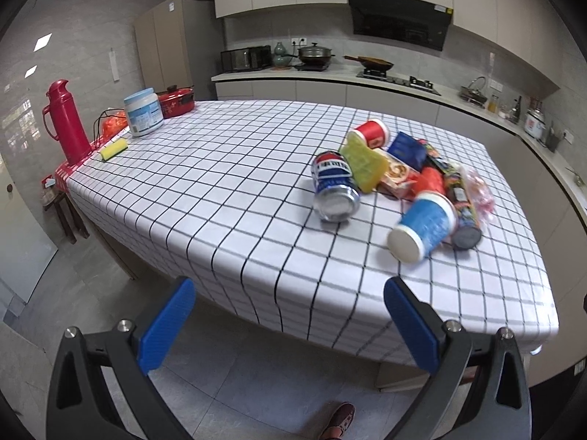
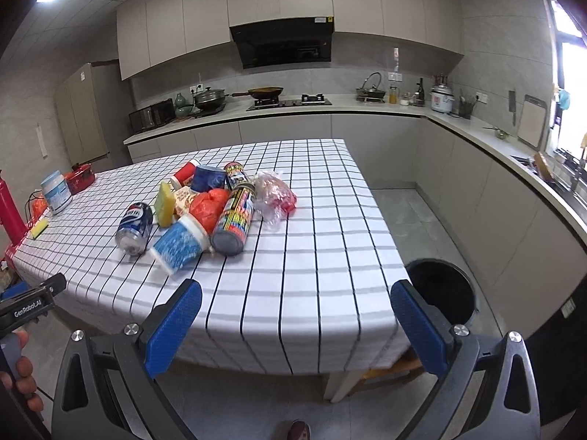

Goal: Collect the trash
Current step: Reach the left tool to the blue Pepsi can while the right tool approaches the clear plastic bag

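Beside the table [image 2: 301,293], the black bin [image 2: 442,293] shows nothing inside.

Each tool, left [image 1: 290,324] and right [image 2: 296,326], has black forked arms, ribbed blue finger pads [image 2: 175,330] and silver screws [image 2: 132,329]. White "GenRobot.AI" lettering [image 2: 27,308] marks one black housing.

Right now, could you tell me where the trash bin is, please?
In the right wrist view, the black trash bin stands on the floor beside the table's near right corner.
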